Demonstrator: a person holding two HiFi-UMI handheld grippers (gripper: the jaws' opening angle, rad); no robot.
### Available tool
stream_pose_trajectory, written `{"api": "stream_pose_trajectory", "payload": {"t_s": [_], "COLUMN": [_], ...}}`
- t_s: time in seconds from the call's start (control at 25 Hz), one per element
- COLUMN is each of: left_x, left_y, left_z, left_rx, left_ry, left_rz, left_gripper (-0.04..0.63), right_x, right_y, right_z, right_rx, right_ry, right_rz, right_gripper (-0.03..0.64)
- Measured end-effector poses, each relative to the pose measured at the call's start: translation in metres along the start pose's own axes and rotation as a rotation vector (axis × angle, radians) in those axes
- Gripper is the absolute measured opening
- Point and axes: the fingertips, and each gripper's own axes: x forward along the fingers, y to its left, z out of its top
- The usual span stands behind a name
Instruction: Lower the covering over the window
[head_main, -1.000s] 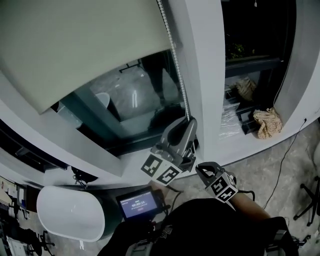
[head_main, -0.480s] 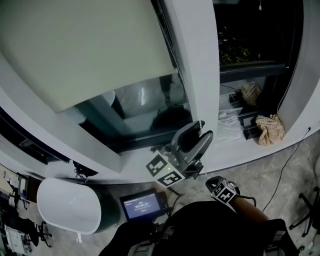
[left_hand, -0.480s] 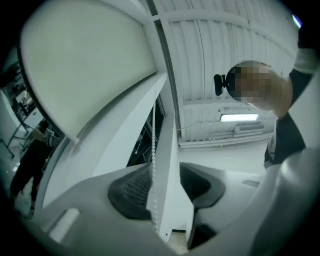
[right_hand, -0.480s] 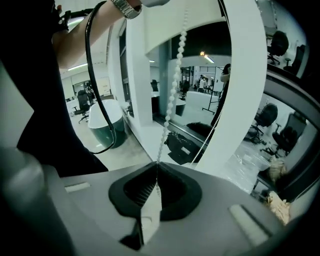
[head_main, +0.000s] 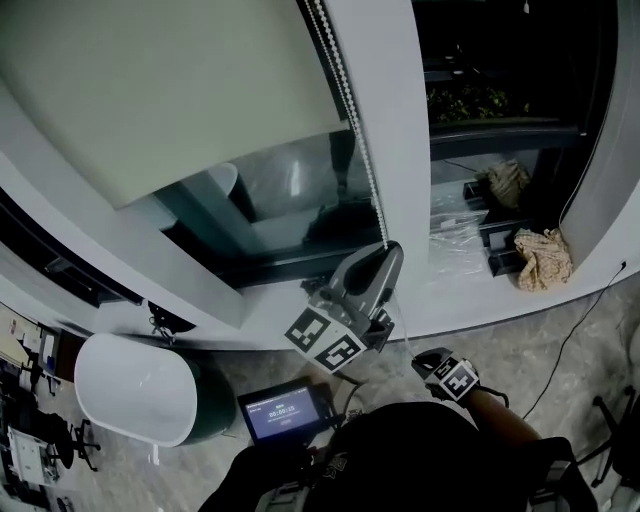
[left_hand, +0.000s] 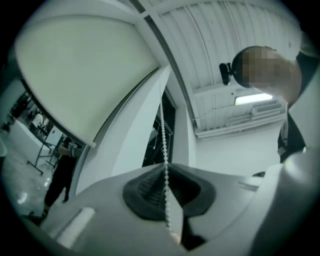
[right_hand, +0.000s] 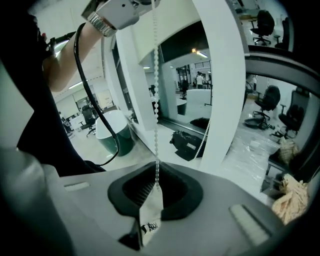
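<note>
A pale roller blind (head_main: 150, 90) covers the upper part of the window, with dark glass showing below its bottom edge. Its bead chain (head_main: 350, 100) runs down the white pillar into my left gripper (head_main: 388, 250), which is shut on it. In the left gripper view the chain (left_hand: 163, 150) enters the left gripper (left_hand: 166, 167) between the closed pads. Lower down, my right gripper (head_main: 425, 362) holds the same chain (right_hand: 155, 100). Its jaws (right_hand: 157, 176) are opening, though the tips still pinch the beads.
A white pillar (head_main: 385, 120) stands behind the chain. A second chain strand (right_hand: 205, 135) hangs beside it. On the sill lie a crumpled cloth (head_main: 545, 255) and plastic sheeting (head_main: 455, 235). Below sit a white oval tub (head_main: 135, 390) and a lit tablet (head_main: 282, 410).
Half a second ago the left gripper's jaws stood apart lower on the chain. It is now higher and shut on the chain. The right gripper has dropped a little lower.
</note>
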Motion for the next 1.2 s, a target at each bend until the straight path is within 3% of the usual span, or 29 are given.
{"api": "stream_pose_trajectory", "payload": {"t_s": [0.08, 0.16, 0.24, 0.32, 0.4, 0.52, 0.72, 0.8, 0.88, 1.04, 1.12, 1.2], "left_x": [-0.009, -0.027, -0.052, -0.079, -0.107, -0.146, -0.164, -0.17, -0.179, -0.192, -0.2, -0.213], "left_y": [0.003, 0.009, 0.014, 0.014, 0.005, -0.011, -0.01, -0.011, -0.014, 0.0, 0.02, 0.041], "left_z": [-0.03, -0.076, -0.124, -0.167, -0.208, -0.253, -0.236, -0.234, -0.24, -0.235, -0.229, -0.228], "left_rx": [0.013, -0.033, -0.08, -0.119, -0.178, -0.271, -0.332, -0.328, -0.323, -0.305, -0.289, -0.263], "left_ry": [0.081, 0.17, 0.264, 0.369, 0.476, 0.59, 0.6, 0.604, 0.601, 0.592, 0.581, 0.558], "left_rz": [0.043, 0.076, 0.108, 0.128, 0.128, 0.12, 0.08, 0.064, 0.058, 0.109, 0.175, 0.261], "left_gripper": [0.011, 0.011, 0.011, 0.011, 0.011, 0.012, 0.012, 0.012, 0.012, 0.015, 0.017, 0.018], "right_x": [-0.009, -0.03, -0.065, -0.117, -0.174, -0.244, -0.291, -0.301, -0.305, -0.309, -0.306, -0.279], "right_y": [-0.006, -0.017, -0.037, -0.049, -0.043, -0.014, 0.022, 0.036, 0.047, 0.048, 0.043, 0.037], "right_z": [-0.004, 0.017, 0.07, 0.149, 0.231, 0.337, 0.486, 0.517, 0.522, 0.521, 0.517, 0.495], "right_rx": [0.03, 0.115, 0.24, 0.32, 0.288, 0.143, -0.031, -0.081, -0.125, -0.209, -0.265, -0.316], "right_ry": [-0.025, -0.149, -0.381, -0.647, -0.858, -1.044, -1.073, -1.067, -1.05, -1.064, -1.062, -0.991], "right_rz": [0.031, 0.057, 0.075, 0.107, 0.145, 0.189, 0.223, 0.248, 0.26, 0.173, 0.091, 0.026], "right_gripper": [0.071, 0.108, 0.106, 0.09, 0.106, 0.148, 0.2, 0.178, 0.007, 0.012, 0.011, 0.011]}}
